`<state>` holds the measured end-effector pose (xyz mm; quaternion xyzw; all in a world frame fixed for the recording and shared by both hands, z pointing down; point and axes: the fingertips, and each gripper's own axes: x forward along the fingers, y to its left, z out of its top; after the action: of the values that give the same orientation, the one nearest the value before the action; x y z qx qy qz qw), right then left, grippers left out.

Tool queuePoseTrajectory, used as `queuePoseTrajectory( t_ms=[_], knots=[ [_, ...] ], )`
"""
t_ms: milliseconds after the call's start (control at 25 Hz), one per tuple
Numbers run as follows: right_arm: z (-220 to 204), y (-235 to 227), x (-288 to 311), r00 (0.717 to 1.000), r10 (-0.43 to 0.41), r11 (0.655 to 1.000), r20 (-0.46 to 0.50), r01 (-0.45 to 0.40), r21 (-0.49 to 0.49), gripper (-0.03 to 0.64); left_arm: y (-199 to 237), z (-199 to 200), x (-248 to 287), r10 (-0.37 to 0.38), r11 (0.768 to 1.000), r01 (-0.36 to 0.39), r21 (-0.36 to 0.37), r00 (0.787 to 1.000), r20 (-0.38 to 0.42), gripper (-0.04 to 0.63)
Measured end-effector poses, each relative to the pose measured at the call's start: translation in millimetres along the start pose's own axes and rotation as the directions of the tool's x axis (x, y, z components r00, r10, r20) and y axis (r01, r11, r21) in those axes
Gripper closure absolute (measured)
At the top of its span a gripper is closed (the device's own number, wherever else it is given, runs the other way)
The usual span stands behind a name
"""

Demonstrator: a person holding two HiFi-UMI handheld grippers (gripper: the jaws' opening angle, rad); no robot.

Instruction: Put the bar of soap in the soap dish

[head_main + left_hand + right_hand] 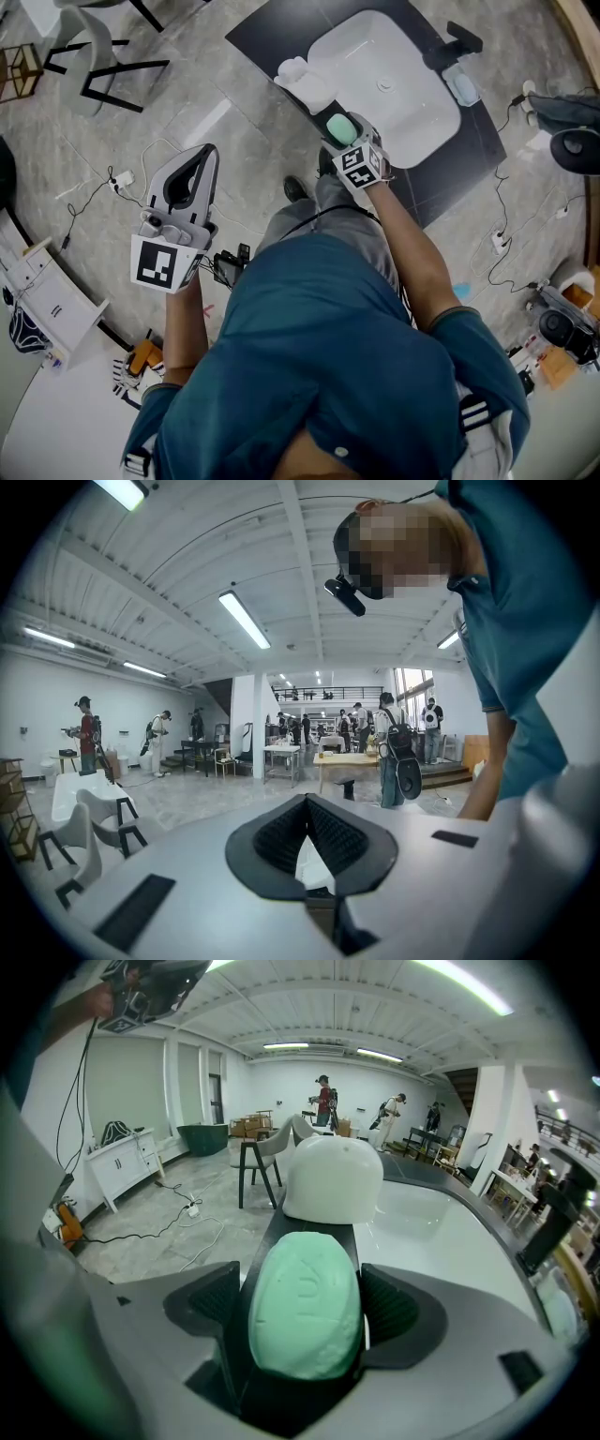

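Big open hall w/ grey tiled floor (187, 103); a black desk (272, 28) carries a white moulded sink basin (412, 122).

The right gripper (343, 131) hangs over the basin's near-left edge, fingers clenched on the pale green oval bar of soap (305, 1302), gripped by its long sides w/ the broad face up. The left gripper (204, 157) is off over the floor, fingers pressed together, nothing btwn them.

Prob. target: the pale blue oval soap dish (461, 87) on the far right rim, next to the black tap (455, 42).

To do it well:
- carry the soap across the basin, keep it level
- clear the white rounded lump (333, 1180) just ahead
- lower till the soap touches the dish, then release; don't drop it from height, it may slide out

Writing: an embossed mark on the soap, not legible. Marker cubes show b/w patterns only.
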<state>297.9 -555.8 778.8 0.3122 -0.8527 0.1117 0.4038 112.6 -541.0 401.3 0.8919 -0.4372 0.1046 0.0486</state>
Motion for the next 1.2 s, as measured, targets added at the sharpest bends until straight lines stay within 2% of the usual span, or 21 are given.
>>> queuePoseTrajectory(
  t_ms=[800,960,1200],
  knots=[
    [1.3,-0.3,-2.2,1.0,-0.004,1.0,-0.021,0.004,0.016,0.207,-2.2,3.7,-5.3,0.011,1.0,-0.011,0.004,1.0,0.002,0.592],
    [2.0,-0.4,-3.7,1.0,0.0,1.0,-0.013,0.001,0.025,0.207,-4.9,7.5,-5.0,0.002,1.0,-0.002,-0.002,1.0,0.018,0.592],
    [4.1,-2.6,-6.1,1.0,0.013,0.998,0.007,-0.014,0.054,0.216,-4.9,4.8,-3.4,0.003,1.0,-0.003,0.007,1.0,0.001,0.592]
  ],
)
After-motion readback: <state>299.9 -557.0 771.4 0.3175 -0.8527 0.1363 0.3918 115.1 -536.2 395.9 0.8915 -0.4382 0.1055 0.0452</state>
